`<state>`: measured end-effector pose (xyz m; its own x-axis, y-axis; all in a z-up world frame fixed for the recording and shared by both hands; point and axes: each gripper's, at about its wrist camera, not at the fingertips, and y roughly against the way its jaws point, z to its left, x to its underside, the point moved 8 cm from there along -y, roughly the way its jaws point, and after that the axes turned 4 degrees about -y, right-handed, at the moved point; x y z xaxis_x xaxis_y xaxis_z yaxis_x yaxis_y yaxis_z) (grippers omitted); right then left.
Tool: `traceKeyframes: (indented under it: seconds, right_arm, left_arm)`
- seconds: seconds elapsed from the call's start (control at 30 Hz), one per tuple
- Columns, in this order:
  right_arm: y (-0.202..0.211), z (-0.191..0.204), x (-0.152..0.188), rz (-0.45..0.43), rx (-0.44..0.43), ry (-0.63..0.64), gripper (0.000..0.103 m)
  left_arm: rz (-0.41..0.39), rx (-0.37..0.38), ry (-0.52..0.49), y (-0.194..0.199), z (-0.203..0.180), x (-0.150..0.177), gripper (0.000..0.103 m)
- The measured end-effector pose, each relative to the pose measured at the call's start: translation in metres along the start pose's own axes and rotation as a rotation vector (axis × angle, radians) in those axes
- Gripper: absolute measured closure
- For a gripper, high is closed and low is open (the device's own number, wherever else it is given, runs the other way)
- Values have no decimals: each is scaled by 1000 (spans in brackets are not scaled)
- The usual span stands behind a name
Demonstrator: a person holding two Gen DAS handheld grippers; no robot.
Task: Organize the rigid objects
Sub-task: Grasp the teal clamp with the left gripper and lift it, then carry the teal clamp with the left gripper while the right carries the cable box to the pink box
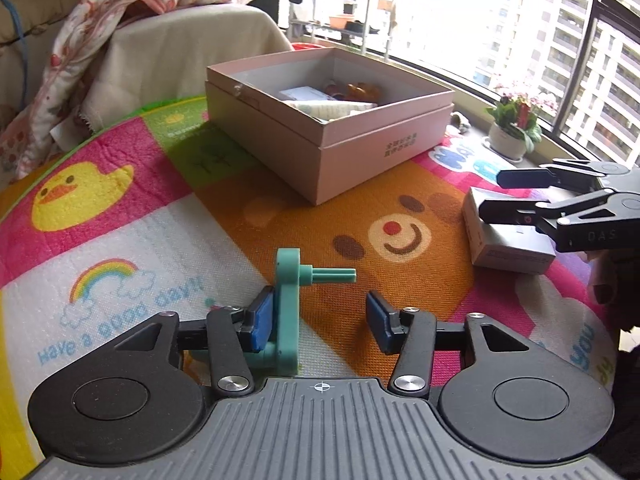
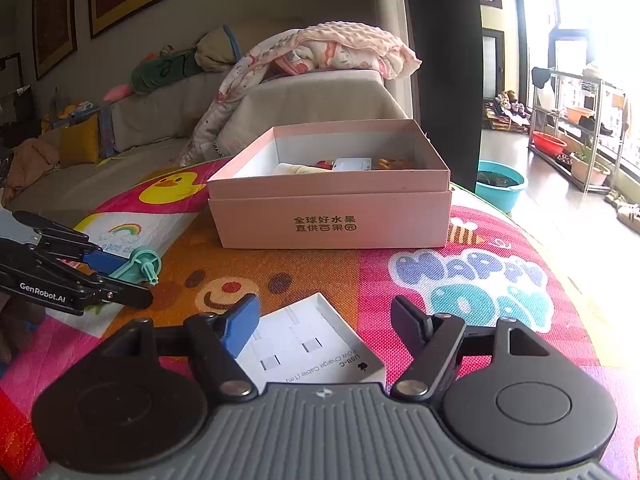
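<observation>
A teal plastic part (image 1: 289, 304) with a peg stands on the colourful play mat, resting against the left pad of my left gripper (image 1: 320, 322), which is open around it. It also shows in the right wrist view (image 2: 142, 264). My right gripper (image 2: 324, 326) is open over a small white USB-C cable box (image 2: 316, 344), which lies flat on the mat between the fingers. In the left wrist view the right gripper (image 1: 490, 192) hovers at that box (image 1: 506, 240). An open pink cardboard box (image 1: 360, 136) holding several items sits behind; it also shows in the right wrist view (image 2: 332, 220).
The play mat (image 1: 120, 240) covers the work surface. A sofa with a blanket (image 2: 312, 52) stands behind the pink box. A potted flower (image 1: 514, 128) sits on the window ledge. A teal basin (image 2: 500, 186) stands on the floor to the right.
</observation>
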<state>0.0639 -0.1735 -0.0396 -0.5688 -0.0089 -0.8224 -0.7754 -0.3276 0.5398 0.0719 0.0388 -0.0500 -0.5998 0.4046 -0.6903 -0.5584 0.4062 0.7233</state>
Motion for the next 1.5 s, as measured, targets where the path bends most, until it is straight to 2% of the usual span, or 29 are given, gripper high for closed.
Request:
traceKeyframes:
  seconds: [0.2, 0.27, 0.33, 0.43, 0.6, 0.8, 0.83, 0.93, 1.07, 1.23, 1.4, 1.5]
  right_arm:
    - [-1, -1, 0, 2, -3, -5, 30]
    - [-2, -1, 0, 5, -5, -9, 29]
    - [-2, -2, 0, 7, -6, -15, 28]
    - [-2, -2, 0, 7, -7, -18, 28]
    - [-2, -2, 0, 8, -8, -21, 28]
    - [1, 3, 1, 13, -15, 14, 28]
    - [3, 6, 2, 15, -12, 37, 28]
    - [16, 16, 6, 8, 1, 171, 28]
    - [35, 20, 12, 30, -3, 305, 28]
    - [41, 17, 20, 115, -42, 309, 28]
    - [33, 27, 23, 103, -11, 412, 27]
    - [18, 26, 15, 117, -18, 384, 27]
  left_arm:
    - [14, -33, -10, 1, -8, 2, 47]
    - [16, -23, -3, -1, -12, 1, 30]
    - [18, -11, 3, -5, -17, -1, 20]
    - [3, -25, 16, -11, -17, -5, 18]
    - [-24, -51, 91, -13, -4, -12, 23]
    - [-43, -101, 103, -9, 6, -12, 47]
    - [-47, -100, 101, -9, 5, -12, 55]
    - [-56, -113, 117, -8, 4, -10, 55]
    - [-78, -111, 193, -8, 4, -12, 55]
    - [-85, -118, 200, -6, -5, -14, 55]
    - [-97, -108, 171, 3, -17, -16, 56]
    - [-105, -102, 159, 10, -25, -15, 56]
